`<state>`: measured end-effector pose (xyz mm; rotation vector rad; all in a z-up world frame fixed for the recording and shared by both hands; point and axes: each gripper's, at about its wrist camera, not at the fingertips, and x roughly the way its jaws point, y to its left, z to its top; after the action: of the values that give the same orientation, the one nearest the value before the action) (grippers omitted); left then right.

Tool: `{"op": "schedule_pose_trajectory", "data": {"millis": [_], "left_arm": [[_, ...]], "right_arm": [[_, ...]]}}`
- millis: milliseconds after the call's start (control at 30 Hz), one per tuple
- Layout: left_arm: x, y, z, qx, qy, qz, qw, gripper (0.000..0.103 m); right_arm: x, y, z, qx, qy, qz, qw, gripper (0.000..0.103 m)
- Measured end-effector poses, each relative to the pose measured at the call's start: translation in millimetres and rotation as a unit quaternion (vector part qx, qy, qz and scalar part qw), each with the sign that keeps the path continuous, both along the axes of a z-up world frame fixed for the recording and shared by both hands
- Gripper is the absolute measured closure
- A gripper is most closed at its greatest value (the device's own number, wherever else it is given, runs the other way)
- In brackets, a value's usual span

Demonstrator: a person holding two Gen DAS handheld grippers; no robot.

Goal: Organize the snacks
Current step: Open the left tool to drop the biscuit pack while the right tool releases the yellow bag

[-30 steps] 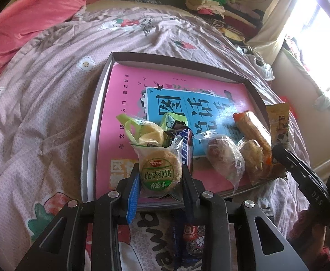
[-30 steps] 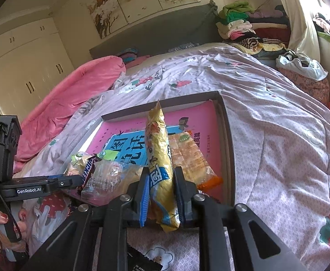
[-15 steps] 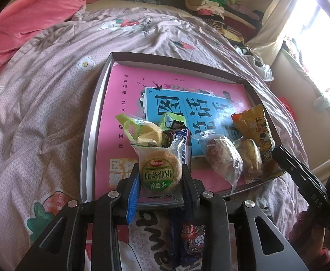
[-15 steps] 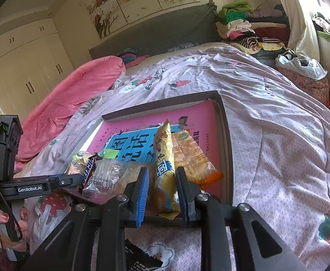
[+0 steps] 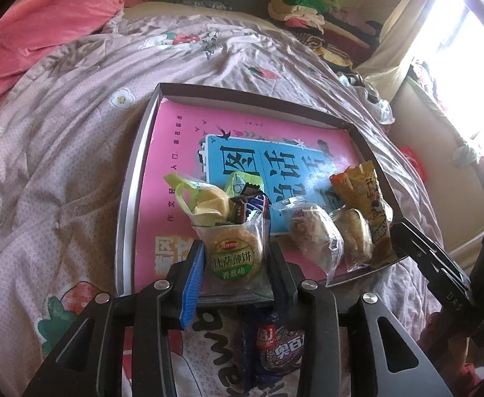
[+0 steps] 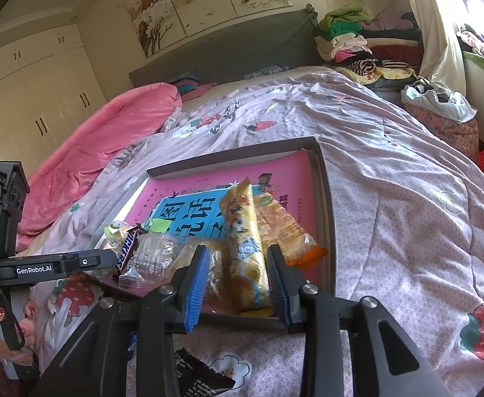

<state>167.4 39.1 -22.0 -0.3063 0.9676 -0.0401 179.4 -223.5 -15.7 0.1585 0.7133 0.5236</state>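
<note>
A shallow box [image 5: 132, 178] with a pink and blue book cover lies on the bed and holds several snacks. My left gripper [image 5: 235, 259] stands open around a round biscuit pack with a green label [image 5: 237, 256] at the box's near edge. A Snickers bar [image 5: 253, 206] and a yellow-green pack [image 5: 205, 198] lie behind it. My right gripper [image 6: 238, 273] is open, its jaws on both sides of a yellow snack pack [image 6: 245, 238] that lies in the box. An orange cracker pack [image 6: 281, 225] lies to its right, clear-wrapped pastries [image 6: 152, 254] to its left.
A dark blue Oreo pack [image 5: 275, 347] lies on the quilt under my left gripper. A black wrapper [image 6: 202, 380] lies on the quilt below my right gripper. A pink duvet [image 6: 99, 152] is at the left, piled clothes [image 6: 358, 39] at the headboard.
My right gripper lowered the yellow pack into the box and opened, letting it go. My left gripper's jaws widened slightly around the biscuit pack.
</note>
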Motion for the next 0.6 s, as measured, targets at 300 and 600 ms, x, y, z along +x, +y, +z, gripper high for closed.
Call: {"op": "schedule_pose_trajectory", "data": {"millis": [300, 600], "left_arm": [[-0.7, 0.6, 4.5, -0.001, -0.008, 0.000, 1.0000, 0.052], [-3.6, -0.5, 12.1, 0.000, -0.021, -0.002, 0.9998, 0.041]], "right_arm": [[-0.4, -5.0, 2.1, 0.003, -0.003, -0.009, 1.000, 0.057], [-1.7, -7.0, 3.8, 0.007, -0.005, -0.012, 1.000, 0.050]]}}
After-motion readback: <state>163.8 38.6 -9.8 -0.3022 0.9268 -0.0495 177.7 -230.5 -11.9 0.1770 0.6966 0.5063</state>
